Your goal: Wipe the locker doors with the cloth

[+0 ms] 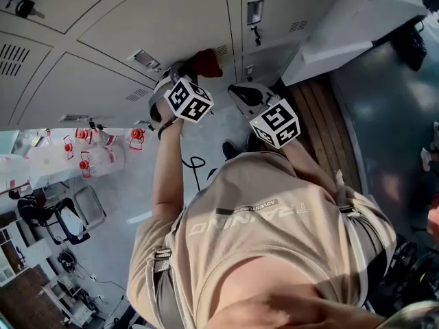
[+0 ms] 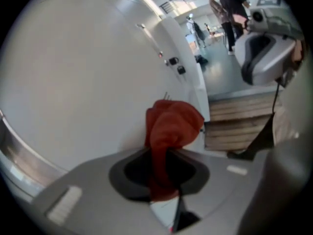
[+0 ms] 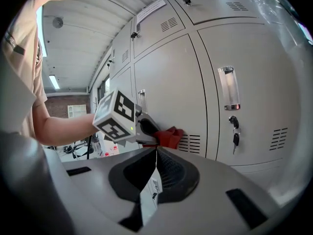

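Observation:
The red cloth is bunched against a pale grey locker door, with my left gripper shut on it. In the left gripper view the cloth sticks up out of the closed jaws of the left gripper and touches the door. My right gripper hovers beside it to the right, a little off the lockers. Its jaws meet with nothing between them in the right gripper view, which also shows the left gripper and the cloth by a vent.
Locker doors carry metal handles, vent slots and a lock with hanging keys. A wooden pallet lies at the lockers' foot. People stand far off. Red-capped bottles and a chair are behind me.

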Motion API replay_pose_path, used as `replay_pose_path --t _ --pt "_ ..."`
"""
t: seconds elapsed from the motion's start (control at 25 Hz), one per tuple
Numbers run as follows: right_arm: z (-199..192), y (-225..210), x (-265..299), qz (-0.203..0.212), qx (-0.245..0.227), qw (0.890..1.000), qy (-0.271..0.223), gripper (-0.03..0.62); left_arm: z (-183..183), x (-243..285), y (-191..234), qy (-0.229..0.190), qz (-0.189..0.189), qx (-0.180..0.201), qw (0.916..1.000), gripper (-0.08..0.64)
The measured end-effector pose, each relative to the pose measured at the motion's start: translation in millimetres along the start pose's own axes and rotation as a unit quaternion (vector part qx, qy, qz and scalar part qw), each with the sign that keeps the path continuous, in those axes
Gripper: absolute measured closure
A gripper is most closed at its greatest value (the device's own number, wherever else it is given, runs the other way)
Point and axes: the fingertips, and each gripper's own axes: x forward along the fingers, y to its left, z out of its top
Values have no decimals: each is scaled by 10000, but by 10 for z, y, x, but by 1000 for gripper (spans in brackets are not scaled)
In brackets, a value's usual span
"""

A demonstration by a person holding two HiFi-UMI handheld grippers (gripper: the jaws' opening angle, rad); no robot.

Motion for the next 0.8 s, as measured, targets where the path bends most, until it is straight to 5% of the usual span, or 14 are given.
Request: replay_pose_path --t 0.4,0.64,0.8 --pt "-49 -93 -151 -381 72 9992 20 577 -218 481 -431 330 -479 343 9977 479" --pt "-13 -246 -248 -586 113 9982 -87 577 302 -78 -176 -139 -155 612 9979 479" --pt "43 -329 -238 -607 108 9979 -199 577 773 -734 213 -558 395 820 9943 479"
